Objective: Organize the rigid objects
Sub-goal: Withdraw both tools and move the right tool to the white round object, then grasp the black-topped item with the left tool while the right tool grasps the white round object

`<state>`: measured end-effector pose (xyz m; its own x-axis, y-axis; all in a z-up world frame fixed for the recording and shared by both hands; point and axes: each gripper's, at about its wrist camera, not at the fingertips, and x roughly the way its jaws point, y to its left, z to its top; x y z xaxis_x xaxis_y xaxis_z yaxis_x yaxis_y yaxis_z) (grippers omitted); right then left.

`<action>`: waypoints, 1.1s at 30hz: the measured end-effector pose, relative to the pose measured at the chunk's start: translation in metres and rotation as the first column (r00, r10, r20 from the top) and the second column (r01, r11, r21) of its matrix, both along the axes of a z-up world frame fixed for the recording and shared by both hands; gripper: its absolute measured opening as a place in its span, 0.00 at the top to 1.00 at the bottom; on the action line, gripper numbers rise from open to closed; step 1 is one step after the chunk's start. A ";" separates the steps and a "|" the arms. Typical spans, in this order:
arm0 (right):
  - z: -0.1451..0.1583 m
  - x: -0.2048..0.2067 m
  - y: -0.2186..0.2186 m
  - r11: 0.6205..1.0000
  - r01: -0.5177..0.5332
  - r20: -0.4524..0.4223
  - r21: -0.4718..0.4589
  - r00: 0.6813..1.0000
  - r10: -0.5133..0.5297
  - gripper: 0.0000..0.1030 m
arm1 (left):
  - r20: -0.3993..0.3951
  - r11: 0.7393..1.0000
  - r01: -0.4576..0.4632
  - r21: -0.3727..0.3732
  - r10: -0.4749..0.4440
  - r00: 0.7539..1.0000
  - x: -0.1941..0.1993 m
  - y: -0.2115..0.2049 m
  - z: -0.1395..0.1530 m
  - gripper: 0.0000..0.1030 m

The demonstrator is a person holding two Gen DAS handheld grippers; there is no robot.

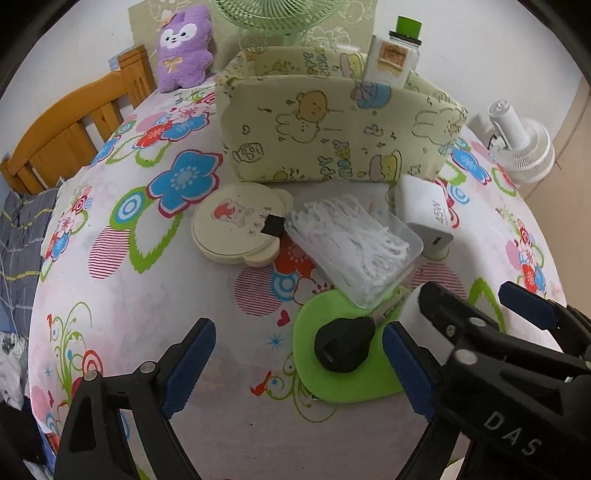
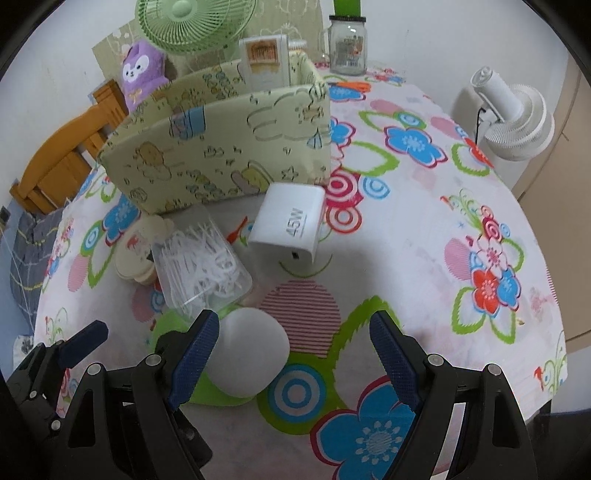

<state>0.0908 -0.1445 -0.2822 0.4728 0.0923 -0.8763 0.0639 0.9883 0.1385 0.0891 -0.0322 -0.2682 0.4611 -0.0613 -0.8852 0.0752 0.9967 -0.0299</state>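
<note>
Between the wide, empty right tool point(image 2: 293, 354), the white round object point(image 2: 247, 356) appeared light, smooth, slippery; best gripped across its sides.

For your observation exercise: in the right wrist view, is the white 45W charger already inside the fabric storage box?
No. The 45W charger lies on the tablecloth in front of the fabric storage box, outside its walls.

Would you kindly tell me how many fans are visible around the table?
2: a green fan behind the fabric storage box, and a white fan off the table's far right edge. Others may be hidden.
</note>
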 end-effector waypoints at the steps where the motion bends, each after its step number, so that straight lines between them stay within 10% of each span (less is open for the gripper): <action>1: -0.001 0.000 0.001 1.000 0.000 -0.004 0.002 1.000 0.000 0.17 | 0.001 1.000 0.008 0.003 -0.008 1.000 0.000 -0.002 -0.001 0.10; 25: -0.014 0.002 0.009 0.999 0.040 -0.041 0.034 0.998 -0.038 0.15 | 0.044 0.995 0.096 0.017 -0.097 0.994 -0.007 -0.016 -0.004 0.61; 33: -0.014 0.001 0.014 0.998 0.040 -0.044 0.042 0.998 -0.039 0.14 | 0.044 0.995 0.094 0.014 -0.095 0.995 -0.008 -0.010 -0.003 0.64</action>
